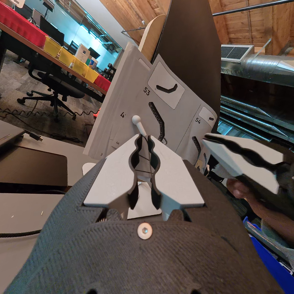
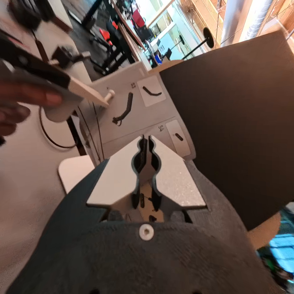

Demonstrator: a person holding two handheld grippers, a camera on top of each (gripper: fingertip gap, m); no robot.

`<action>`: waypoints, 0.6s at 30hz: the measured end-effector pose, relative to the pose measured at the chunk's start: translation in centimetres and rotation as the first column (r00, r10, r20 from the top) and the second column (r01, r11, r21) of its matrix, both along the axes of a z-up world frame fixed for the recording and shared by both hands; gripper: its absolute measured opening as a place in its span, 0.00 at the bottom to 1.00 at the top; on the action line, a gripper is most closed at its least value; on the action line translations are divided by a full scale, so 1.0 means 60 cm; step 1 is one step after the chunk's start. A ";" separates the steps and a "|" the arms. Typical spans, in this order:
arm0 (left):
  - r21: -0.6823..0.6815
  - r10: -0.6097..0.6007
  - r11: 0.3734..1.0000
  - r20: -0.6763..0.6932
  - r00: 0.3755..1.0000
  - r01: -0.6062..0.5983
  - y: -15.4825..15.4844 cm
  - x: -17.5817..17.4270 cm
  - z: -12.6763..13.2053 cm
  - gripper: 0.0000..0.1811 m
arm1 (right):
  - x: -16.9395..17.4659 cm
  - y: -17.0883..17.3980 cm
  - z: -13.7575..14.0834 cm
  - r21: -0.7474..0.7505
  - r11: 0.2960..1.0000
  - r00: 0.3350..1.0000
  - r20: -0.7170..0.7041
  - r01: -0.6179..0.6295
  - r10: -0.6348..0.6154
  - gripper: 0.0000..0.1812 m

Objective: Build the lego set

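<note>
Booklet (image 1: 143, 101) pages need checking slowly: left tongs (image 1: 144, 136) pinch a white pin (image 1: 138, 123), right tongs (image 2: 146, 137) clenched empty.

Open-plan office or lab, long desk (image 1: 47, 54) with yellow bins (image 1: 66, 55), rolling chair (image 1: 52, 89), exposed ductwork (image 1: 262, 66), timber ceiling (image 1: 132, 19)

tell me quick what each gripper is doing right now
Left gripper: shut on a white ball-ended pin.
Right gripper: shut, or nearly; nothing visible between its tips.
</note>
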State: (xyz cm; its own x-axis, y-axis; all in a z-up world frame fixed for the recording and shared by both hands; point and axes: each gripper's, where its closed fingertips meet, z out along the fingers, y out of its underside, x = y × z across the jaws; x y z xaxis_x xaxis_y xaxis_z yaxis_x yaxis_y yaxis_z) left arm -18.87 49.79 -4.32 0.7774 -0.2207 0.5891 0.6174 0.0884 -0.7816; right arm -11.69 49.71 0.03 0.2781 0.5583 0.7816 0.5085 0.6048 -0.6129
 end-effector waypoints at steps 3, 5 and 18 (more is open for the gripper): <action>0.003 -0.001 1.000 0.002 1.000 0.001 -0.001 0.000 0.001 0.02 | -0.012 0.029 -0.022 0.027 0.998 0.996 0.053 0.065 -0.067 0.00; 0.007 -0.004 1.000 0.012 1.000 0.004 -0.001 0.000 0.001 0.02 | -0.020 0.046 -0.033 0.007 0.994 0.992 0.065 0.107 -0.107 0.00; 0.007 -0.009 1.000 0.021 1.000 0.009 -0.001 0.003 0.004 0.01 | -0.054 0.037 -0.065 0.023 0.996 0.990 0.110 0.088 -0.090 0.00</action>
